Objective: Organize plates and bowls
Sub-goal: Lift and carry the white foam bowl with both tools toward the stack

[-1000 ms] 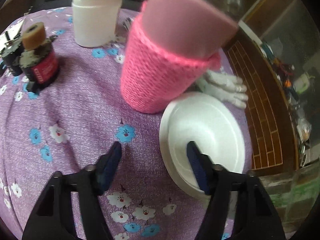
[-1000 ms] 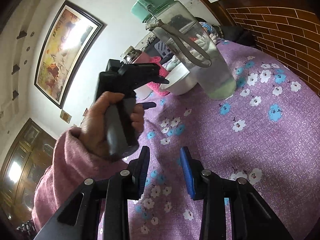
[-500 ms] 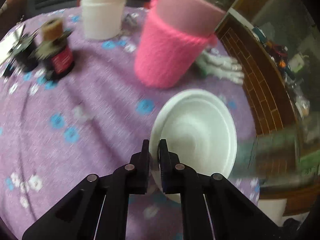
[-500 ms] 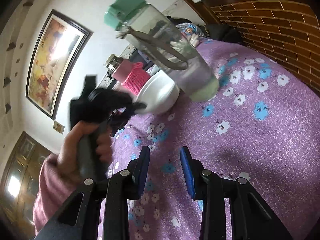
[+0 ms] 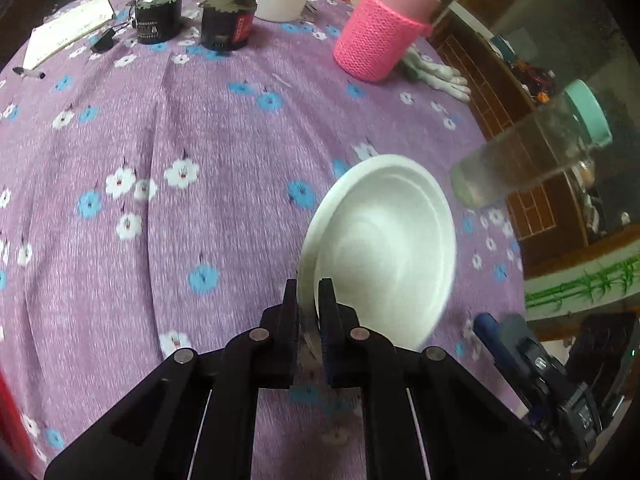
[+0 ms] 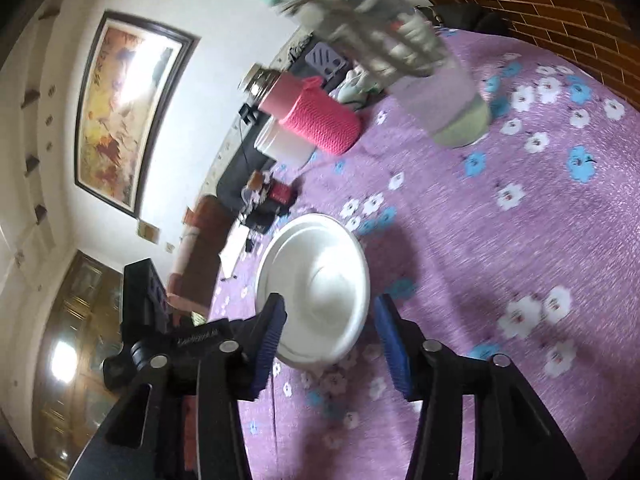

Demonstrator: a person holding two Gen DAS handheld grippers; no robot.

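Two views, both w/ some blur. From the left wrist cam the left gripper point(image 5: 308, 292) has its jaws pinched tight on the near rim of the white bowl point(image 5: 384, 248). The rim goes between the fingers, so the pinched bit is hidden. Can't tell if it is one bowl or two stacked (a second edge shows on its left side). Can't tell for sure if the bowl is lifted or touching the purple flower cloth point(image 5: 200, 160).

The clear bottle point(image 5: 532, 160) w/ a green lid is smeared and see-through at the right, and part of the right gripper shows low at the right edge, cut off and fuzzy.

From the right wrist cam the right gripper point(image 6: 328, 340) is approx half open. Its jaws have just been opening. The bowl point(image 6: 316, 284) sits between the blue pads, but they do not press on it. The left gripper's body is dark at the left, and its tip hides behind the right gripper's left finger.

Since a sec ago: the left jaws were wide and beside the bowl, now they are clamped on it. The bowl was next to the pink knit bottle point(image 5: 380, 40), now it is well apart, nearer the right gripper. The hand in a pink sleeve no longer shows in the right view.
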